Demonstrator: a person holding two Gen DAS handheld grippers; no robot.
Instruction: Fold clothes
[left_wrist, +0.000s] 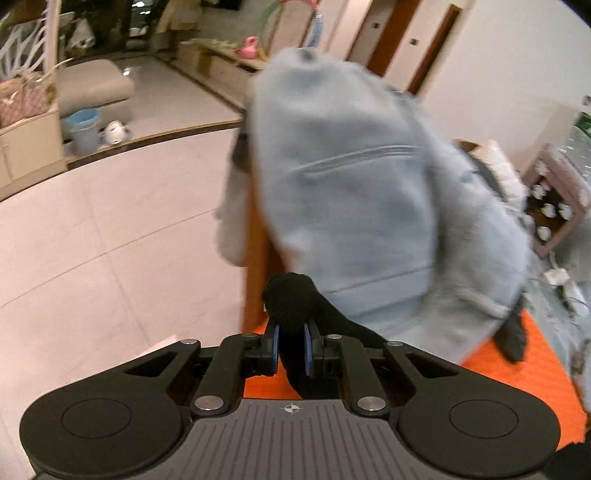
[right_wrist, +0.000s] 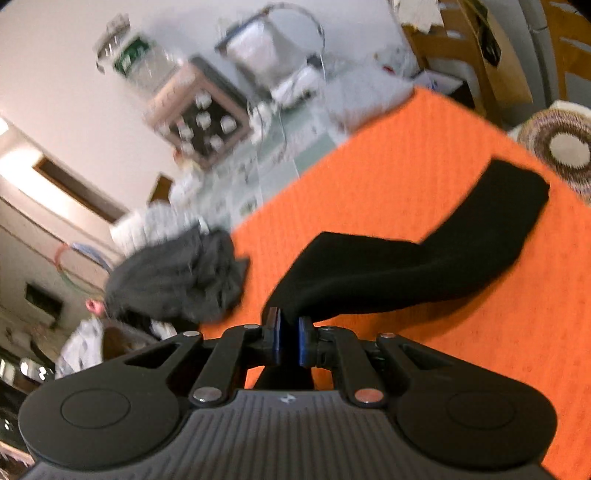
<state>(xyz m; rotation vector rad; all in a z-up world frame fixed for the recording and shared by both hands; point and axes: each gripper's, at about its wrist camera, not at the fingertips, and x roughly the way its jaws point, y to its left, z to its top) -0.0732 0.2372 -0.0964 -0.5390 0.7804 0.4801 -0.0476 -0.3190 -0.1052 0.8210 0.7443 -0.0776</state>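
Left tongs (left_wrist: 290, 341): closed narrow on a black knitted fabric item (left_wrist: 295, 302), which bunches up just above the blue pads (left_wrist: 272, 341) at lower centre of the left wrist view and trails off to the right. Whether it is the same piece seen in the other view cannot be told.

Right tongs (right_wrist: 289, 334): closed narrow on one end of a long black sock-like garment (right_wrist: 424, 258). From the pads the garment runs up and to the right across the orange ribbed mat (right_wrist: 461, 369) on the worktop, bending near mid-frame, its far end lying flat at upper right.

Left wrist view only: a large pale blue garment with a stitched pocket line (left_wrist: 351, 206) fills the centre and right of the frame, blurred, directly beyond the tongs. A pale tiled floor (left_wrist: 92, 240) occupies the left, with a light blue bin (left_wrist: 83, 129) at upper left.

Right wrist view only: a crumpled dark grey garment (right_wrist: 177, 277) sits at the mat's left edge, centre left of frame, apart from the black garment. A round woven mat (right_wrist: 565, 151) shows at far upper right.
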